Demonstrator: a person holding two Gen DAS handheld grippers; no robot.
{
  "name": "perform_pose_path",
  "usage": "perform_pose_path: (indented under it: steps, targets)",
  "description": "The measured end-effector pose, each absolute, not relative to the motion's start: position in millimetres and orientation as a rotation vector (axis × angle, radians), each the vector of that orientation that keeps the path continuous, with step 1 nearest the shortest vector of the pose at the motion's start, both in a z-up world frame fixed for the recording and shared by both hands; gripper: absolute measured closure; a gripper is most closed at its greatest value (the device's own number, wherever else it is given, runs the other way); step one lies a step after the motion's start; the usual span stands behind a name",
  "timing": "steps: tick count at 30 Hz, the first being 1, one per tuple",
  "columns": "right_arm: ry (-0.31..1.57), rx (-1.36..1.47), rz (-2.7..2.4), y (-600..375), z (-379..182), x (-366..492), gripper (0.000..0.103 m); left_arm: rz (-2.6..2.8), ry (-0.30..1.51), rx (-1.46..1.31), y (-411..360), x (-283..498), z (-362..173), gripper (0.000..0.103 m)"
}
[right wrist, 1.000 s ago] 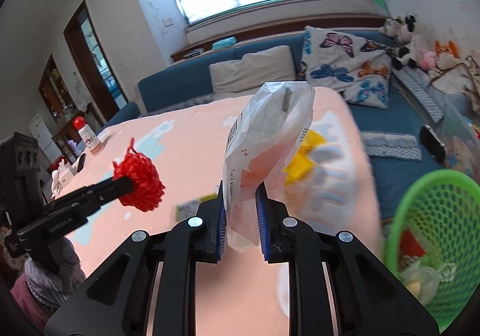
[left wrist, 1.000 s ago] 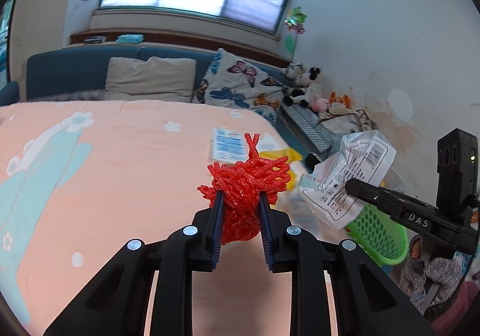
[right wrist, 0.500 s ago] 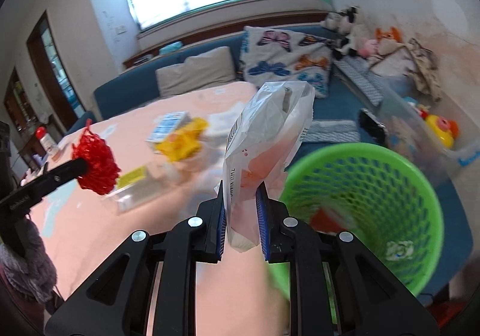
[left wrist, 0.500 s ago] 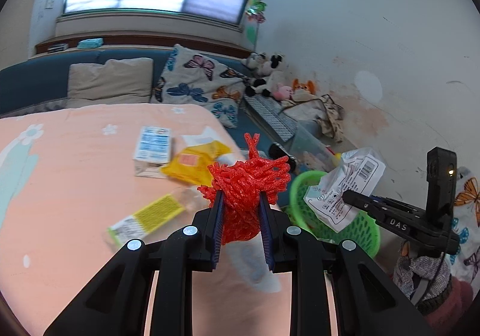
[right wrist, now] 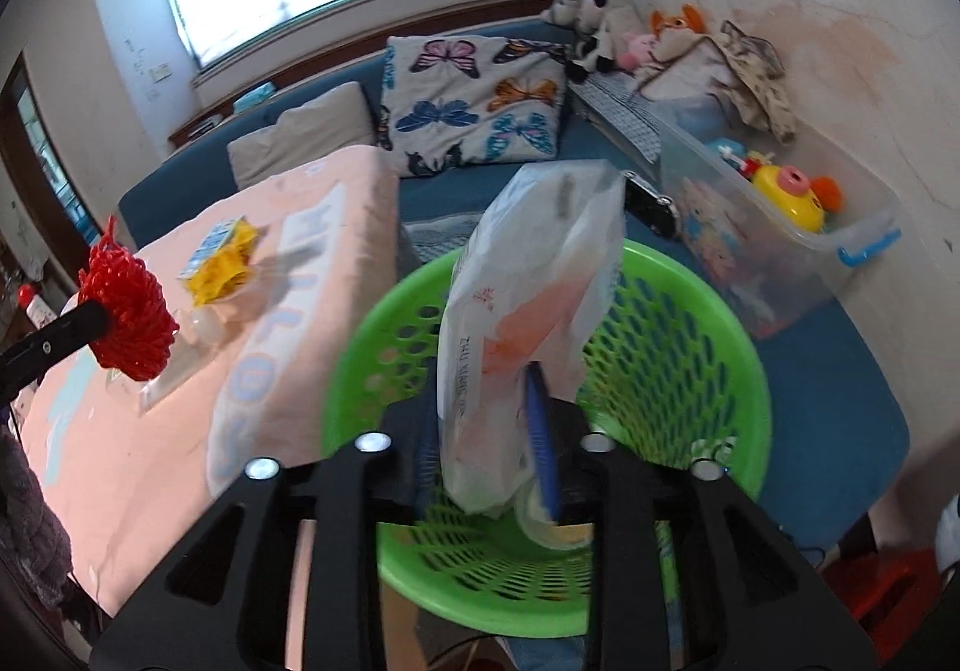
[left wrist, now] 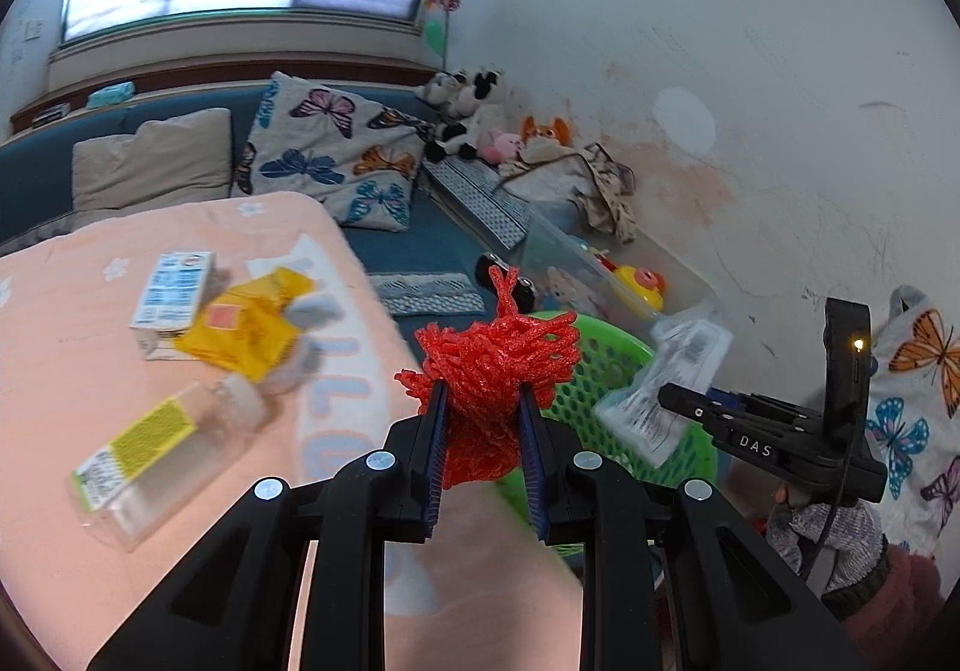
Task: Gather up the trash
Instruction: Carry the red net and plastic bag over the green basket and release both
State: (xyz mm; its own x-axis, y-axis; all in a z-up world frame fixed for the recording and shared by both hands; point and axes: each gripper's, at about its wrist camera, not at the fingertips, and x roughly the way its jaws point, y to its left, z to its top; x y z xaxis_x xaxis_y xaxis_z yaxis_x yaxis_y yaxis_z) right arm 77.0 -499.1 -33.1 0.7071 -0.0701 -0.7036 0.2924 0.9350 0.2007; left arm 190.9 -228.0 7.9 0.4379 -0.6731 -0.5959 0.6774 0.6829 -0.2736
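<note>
My left hand-held gripper (left wrist: 480, 452) is clenched on the red net (left wrist: 489, 371), held up past the table (left wrist: 72, 539) edge w/ the green basket (left wrist: 624, 353) partly behind it. My right hand-held gripper (right wrist: 486, 431) grips the white bag (right wrist: 528, 323) upright over the basket's (right wrist: 720, 347) mouth; bag's lower end sits below rim level, blurred, so I can't tell if it touches anything inside. Right view looks down into the basket: a pale round item near the bottom, too blurred to name. Left view doesn't show the inside at all, only the near wall behind the net, plus the right gripper (left wrist: 678, 401) from the side w/ the bag (left wrist: 666, 395) over the far rim. Left view gives me the table trash the right view only shows small: white carton (left wrist: 174, 299), yellow wrapper (left wrist: 246, 329) touching it, clear pack w/ yellow label (left wrist: 156, 455) nearer me. Right view shows the net (right wrist: 129, 311) at far left over the table (right wrist: 156, 431), and a clear bin of toys (right wrist: 780, 227) beyond the basket on the blue couch (right wrist: 840, 371).
</note>
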Motion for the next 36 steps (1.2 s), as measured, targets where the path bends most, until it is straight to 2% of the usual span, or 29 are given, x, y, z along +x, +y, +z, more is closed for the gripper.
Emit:
perform_pose_path:
  steps: [17,27,31,33,34,35,36]
  targets:
    - [0.726,0.328,-0.248,-536.1,-29.9,48.3,0.042,-0.916,0.832,0.086,-312.5,174.8,-24.3,0.08]
    - [0.708,0.336,-0.254,-544.4,-28.0,37.8,0.038,-0.943,0.888,0.111,-338.0,167.2,-42.2,0.077]
    - [0.704,0.347,-0.255,-545.4,-28.3,35.1,0.038,-0.947,0.896,0.108,-343.6,164.6,-45.1,0.071]
    - [0.703,0.346,-0.255,-545.7,-28.1,34.6,0.038,-0.955,0.894,0.11,-346.2,162.1,-45.6,0.063]
    - [0.703,0.347,-0.254,-546.0,-28.0,34.3,0.038,-0.956,0.894,0.109,-347.6,161.8,-45.3,0.051]
    - [0.702,0.347,-0.254,-546.2,-28.0,34.1,0.037,-0.957,0.89,0.108,-347.1,161.8,-44.9,0.045]
    - [0.701,0.347,-0.255,-546.1,-27.8,33.6,0.037,-0.959,0.882,0.11,-346.9,160.3,-44.6,0.045]
